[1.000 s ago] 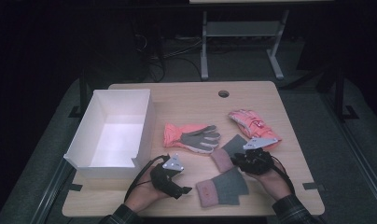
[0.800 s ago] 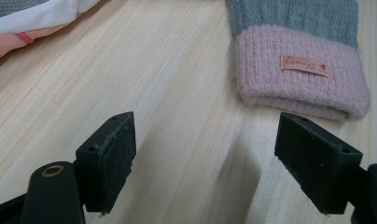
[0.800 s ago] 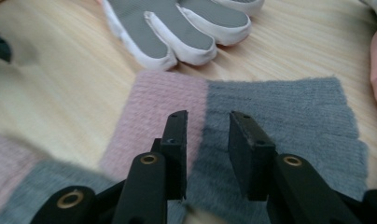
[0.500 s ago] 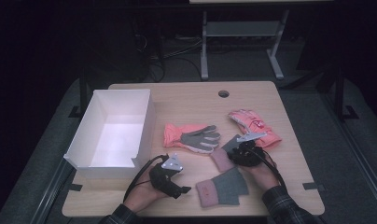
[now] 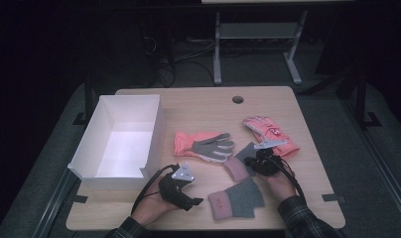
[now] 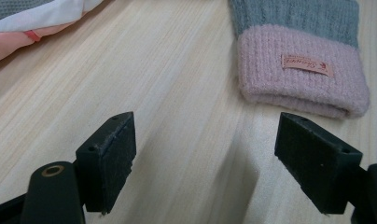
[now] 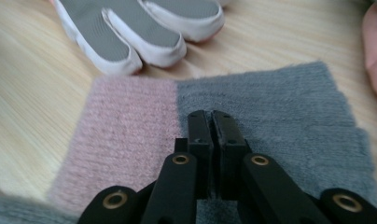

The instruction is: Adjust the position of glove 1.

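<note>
right gripper (image 7: 211,119) moved onto knit mitten (image 7: 252,121), jaws just pinched its fuzzy fabric | left gripper (image 6: 205,163) open over wood-grain table (image 6: 144,93)

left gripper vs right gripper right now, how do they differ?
Jaws: the left gripper stands wide open over bare table; the right gripper has just been closing and its jaws now meet on the knit glove, seemingly pinching its fabric.
Contact: the left gripper touches no glove, with the other knit glove ahead of it; the right gripper presses on its glove near the pink-grey seam.
Shared: black jaws, each held in a hand.
</note>
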### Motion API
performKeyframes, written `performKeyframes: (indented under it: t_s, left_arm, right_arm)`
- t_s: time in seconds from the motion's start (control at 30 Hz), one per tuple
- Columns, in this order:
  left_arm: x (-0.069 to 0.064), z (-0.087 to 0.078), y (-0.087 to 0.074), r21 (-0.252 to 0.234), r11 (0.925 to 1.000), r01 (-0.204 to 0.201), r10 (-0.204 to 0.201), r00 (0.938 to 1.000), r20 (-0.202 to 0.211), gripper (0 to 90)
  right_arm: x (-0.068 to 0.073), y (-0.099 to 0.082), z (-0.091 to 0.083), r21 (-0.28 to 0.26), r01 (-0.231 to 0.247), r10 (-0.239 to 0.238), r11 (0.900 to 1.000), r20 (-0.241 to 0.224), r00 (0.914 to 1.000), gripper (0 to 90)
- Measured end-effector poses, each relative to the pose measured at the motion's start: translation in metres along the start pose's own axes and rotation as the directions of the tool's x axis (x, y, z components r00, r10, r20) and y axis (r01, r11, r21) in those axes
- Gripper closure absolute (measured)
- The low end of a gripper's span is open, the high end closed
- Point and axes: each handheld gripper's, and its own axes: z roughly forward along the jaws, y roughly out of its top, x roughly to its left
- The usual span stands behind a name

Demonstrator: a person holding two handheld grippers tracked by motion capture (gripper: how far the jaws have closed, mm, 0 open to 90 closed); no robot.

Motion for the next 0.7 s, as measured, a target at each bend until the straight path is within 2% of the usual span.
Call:
performKeyframes:
  t_s: [0.1,0.17,0.3,0.53,0.63,0.7]
  left_arm:
    - [0.001,0.0,0.0,0.002,1.0,0.001,-0.001,1.0,-0.001,20.3]
    - [0.0,0.001,0.0,-0.006,0.9999,0.01,-0.01,0.9999,-0.001,20.3]
    - [0.001,0.0,-0.001,0.002,1.0,0.001,-0.001,1.0,-0.001,20.3]
    - [0.0,0.0,0.0,-0.012,0.9999,0.009,-0.009,0.9999,-0.005,20.3]
    - [0.001,-0.001,0.0,0.01,0.9999,-0.011,0.011,0.9999,-0.007,20.3]
    - [0.001,-0.001,0.0,0.012,0.9999,-0.011,0.011,0.9999,-0.006,20.3]
  right_arm:
    - [0.0,0.001,-0.006,-0.019,-0.02,0.02,0.9996,-0.007,0.9998,87.1]
    - [0.001,0.003,-0.012,-0.039,-0.018,0.018,0.9991,-0.016,0.9997,87.1]
    - [0.008,0.004,-0.026,-0.064,-0.011,0.009,0.9979,-0.04,0.9992,87.1]
    - [0.03,-0.012,-0.051,-0.072,0.012,-0.018,0.9973,-0.08,0.9966,87.0]
    - [0.042,-0.019,-0.06,-0.077,0.021,-0.029,0.9968,-0.1,0.9946,87.0]
    - [0.05,-0.025,-0.064,-0.074,0.027,-0.036,0.9969,-0.116,0.9926,87.0]
